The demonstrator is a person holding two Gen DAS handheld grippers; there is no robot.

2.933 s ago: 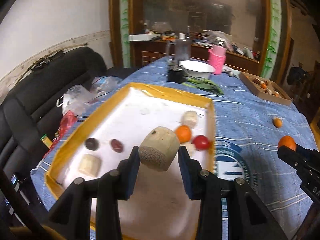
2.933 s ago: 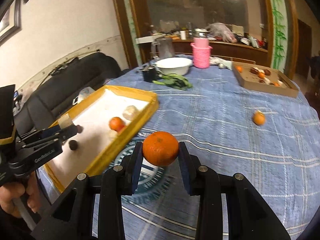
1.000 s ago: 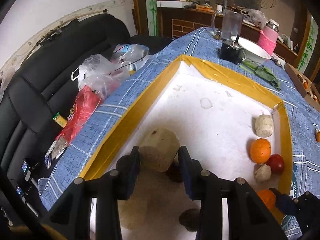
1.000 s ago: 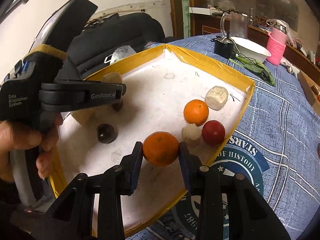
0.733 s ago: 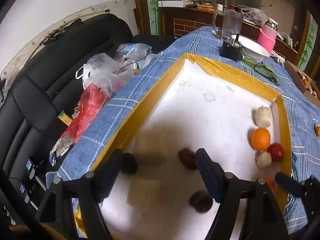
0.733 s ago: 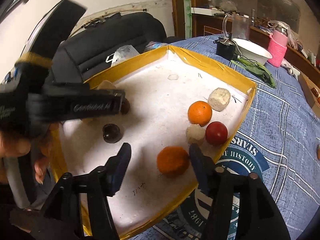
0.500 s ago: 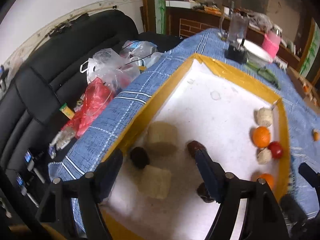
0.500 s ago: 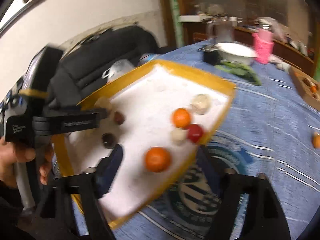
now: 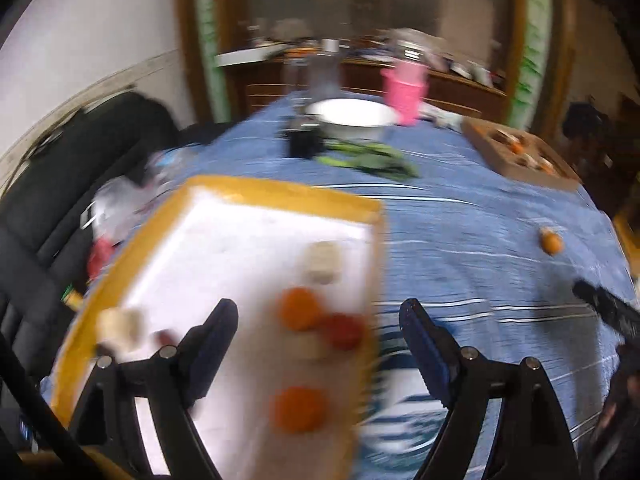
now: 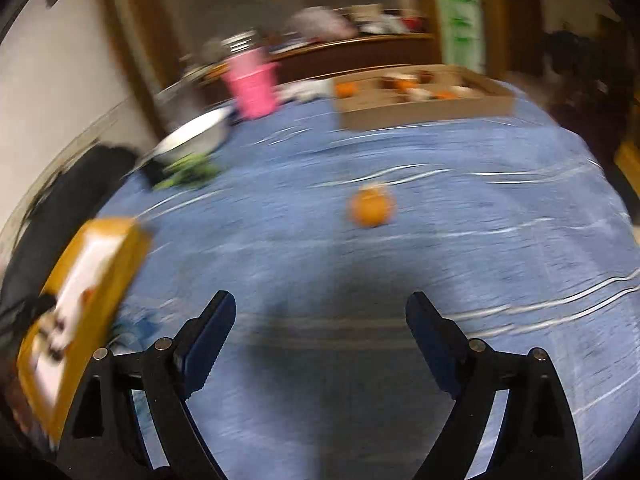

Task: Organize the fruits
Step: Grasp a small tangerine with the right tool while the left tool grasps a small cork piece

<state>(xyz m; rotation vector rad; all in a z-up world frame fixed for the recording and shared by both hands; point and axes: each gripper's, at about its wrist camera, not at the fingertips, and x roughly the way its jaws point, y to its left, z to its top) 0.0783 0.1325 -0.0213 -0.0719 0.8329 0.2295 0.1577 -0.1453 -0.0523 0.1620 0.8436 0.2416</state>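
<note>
Opening wider with nothing between the jaws, left claw (image 9: 316,332) above the tray (image 9: 280,194), right claw (image 10: 320,320) over the table (image 10: 440,264) near an orange (image 10: 370,208).

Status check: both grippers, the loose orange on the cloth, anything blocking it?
Left gripper, right gripper both opening, empty. Orange loose on blue cloth, ahead of right gripper. Path clear.

Fruits (image 9: 301,313) in tray (image 9: 280,196) on table (image 9: 460,216)

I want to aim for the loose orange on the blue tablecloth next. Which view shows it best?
The right wrist view: the small round orange sits near centre, ahead of the open right gripper. The left wrist view shows it small, far right.
</note>
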